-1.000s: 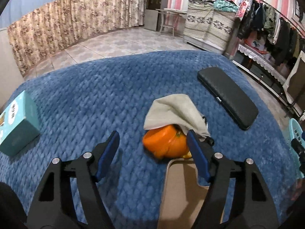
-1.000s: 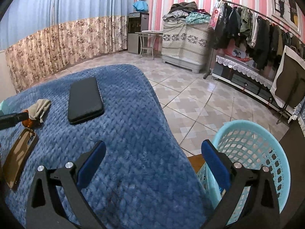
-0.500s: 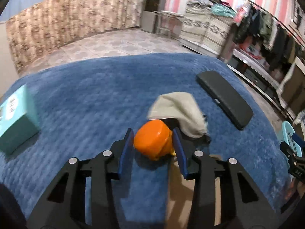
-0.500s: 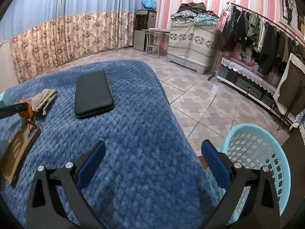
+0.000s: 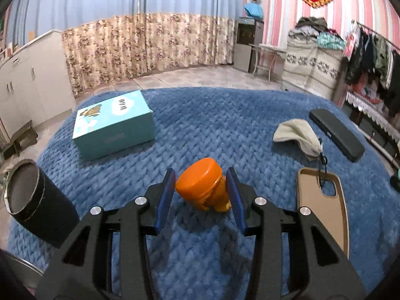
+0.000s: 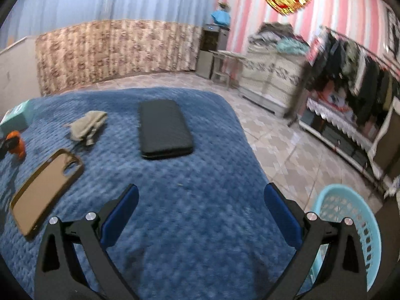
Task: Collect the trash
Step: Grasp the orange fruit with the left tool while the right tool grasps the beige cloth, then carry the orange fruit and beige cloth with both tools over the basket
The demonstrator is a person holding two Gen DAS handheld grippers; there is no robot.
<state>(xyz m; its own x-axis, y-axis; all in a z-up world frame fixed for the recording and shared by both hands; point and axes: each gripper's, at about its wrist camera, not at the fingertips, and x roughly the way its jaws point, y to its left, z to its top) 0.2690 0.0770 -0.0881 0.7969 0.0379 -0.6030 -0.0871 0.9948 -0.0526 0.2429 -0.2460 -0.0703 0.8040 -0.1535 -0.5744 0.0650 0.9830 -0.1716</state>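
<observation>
Left gripper (image 5: pixel 202 195): blue-padded fingers (image 5: pixel 163 200) pinch the orange container between them, one pad on each side; the jaws have just been closing onto it.
Orange container (image 5: pixel 201 183): crumpled orange plastic piece with a round flat lid facing up and left, held just above the blue blanket; in the right wrist view it shows at the far left edge (image 6: pixel 15 143).
Right gripper (image 6: pixel 201 212): fingers (image 6: pixel 281 215) spread wide, nothing between them, above the near part of the blanket.
Blue blanket (image 5: pixel 200 130): quilted cover over the surface that carries everything; whether a bed or a bench lies under it cannot be told.
Phone case (image 5: pixel 322 207): brown, lying flat, open side up, just right of the left gripper.
Black cylinder (image 5: pixel 32 200): open-topped tube at the near left edge of the blanket.
Beige cloth (image 5: pixel 297 135): crumpled, beyond the phone case, a dark cord trailing from it toward the case.
Teal box (image 5: pixel 113 122): closed carton with a printed lid, far left on the blanket.
Black flat case (image 6: pixel 162 128): long, closed, lying beyond the cloth toward the far right.
Light blue basket (image 6: pixel 350 227): perforated plastic, on the tiled floor beside the blanket's right edge.
</observation>
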